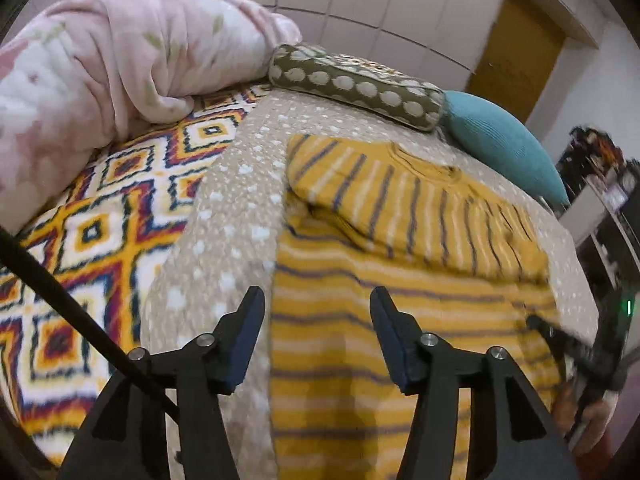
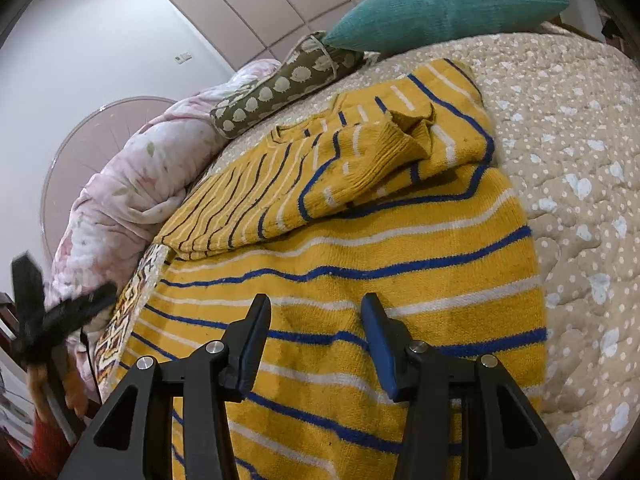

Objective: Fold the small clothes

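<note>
So the yellow striped sweater (image 2: 360, 264) is lying spread on the beige dotted quilt (image 2: 580, 128), filling the middle of my right wrist view, with both sleeves folded in across the chest; the ribbed cuff (image 2: 384, 152) of one sleeve sits on top around 12 o'clock from my fingers. My right gripper (image 2: 316, 340) is hanging just over the lower body of the sweater with its jaws spread wide, nothing in them. My left gripper (image 1: 318, 332) is also wide apart and empty, parked right over the sweater's edge, so one finger is above the quilt and the other above the stripes. In the left view the sweater runs from 6 up toward 1 o'clock. Beyond it at 12 there's an olive bolster with pale dots (image 1: 356, 84), and a teal knit pillow (image 1: 504, 140) at about 2. A pink floral comforter (image 1: 104, 64) is bunched at 10 o'clock, with a bright diamond-pattern blanket (image 1: 100, 232) under it at 9. The other gripper's blurry at the right edge.
</note>
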A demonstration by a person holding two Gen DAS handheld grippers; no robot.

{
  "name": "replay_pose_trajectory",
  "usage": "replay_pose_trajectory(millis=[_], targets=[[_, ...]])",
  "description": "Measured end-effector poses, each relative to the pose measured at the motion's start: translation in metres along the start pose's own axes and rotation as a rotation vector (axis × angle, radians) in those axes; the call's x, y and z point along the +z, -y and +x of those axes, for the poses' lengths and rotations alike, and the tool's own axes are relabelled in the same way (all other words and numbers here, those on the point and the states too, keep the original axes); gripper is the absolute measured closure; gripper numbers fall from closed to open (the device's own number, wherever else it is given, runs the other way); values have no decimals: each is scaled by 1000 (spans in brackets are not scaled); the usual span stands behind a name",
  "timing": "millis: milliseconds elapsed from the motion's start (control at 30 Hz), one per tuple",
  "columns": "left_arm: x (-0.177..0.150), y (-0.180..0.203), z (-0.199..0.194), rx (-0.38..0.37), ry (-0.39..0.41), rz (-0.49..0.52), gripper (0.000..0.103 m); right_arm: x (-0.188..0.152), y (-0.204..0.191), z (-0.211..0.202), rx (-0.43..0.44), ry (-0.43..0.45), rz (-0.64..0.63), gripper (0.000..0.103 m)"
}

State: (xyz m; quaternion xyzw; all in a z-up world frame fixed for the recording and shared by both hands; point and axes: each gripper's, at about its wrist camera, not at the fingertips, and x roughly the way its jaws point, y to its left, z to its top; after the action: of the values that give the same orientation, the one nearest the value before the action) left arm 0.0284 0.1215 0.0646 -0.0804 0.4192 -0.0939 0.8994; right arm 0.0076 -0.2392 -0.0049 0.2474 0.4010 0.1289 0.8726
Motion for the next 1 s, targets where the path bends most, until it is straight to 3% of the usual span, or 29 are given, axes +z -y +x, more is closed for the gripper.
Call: replay_pose_trajectory(millis=[100,167,267,333,400,433,467,500,600,767,867,933,1000], targets=[[-21,12,-12,-23,10,28,42,12,-1,-25,-54,55,14,54],[-35,20,-13,-18,12,54,41,27,1,-46,-73,133,38,54],[-48,28,-6,5,5,85,41,51,-4,-53,-140,172,11,53],[-55,30,2,16,-12,88,41,65,-8,-39,-204,145,-31,53],[-59,32,8,15,-23,81,41,76,-7,-10,-276,38,-37,53],[-61,33,12,17,-31,82,39,79,-4,5,-325,-23,-27,59],[-62,34,14,20,-36,85,38,80,-1,18,-346,-65,-20,73],[-63,34,17,23,-41,89,38,80,-1,23,-336,-79,-27,97],[-66,35,21,30,-44,110,37,83,-6,10,-341,-9,-78,97],[-69,31,24,30,-48,99,36,88,21,10,-500,-3,-26,97],[-67,30,14,10,-56,88,36,85,17,-4,-458,2,-55,86],[-65,28,0,-16,-44,77,36,80,13,-26,-396,30,-47,66],[-63,24,-15,-29,-19,74,36,68,11,-52,-321,46,-22,60]])
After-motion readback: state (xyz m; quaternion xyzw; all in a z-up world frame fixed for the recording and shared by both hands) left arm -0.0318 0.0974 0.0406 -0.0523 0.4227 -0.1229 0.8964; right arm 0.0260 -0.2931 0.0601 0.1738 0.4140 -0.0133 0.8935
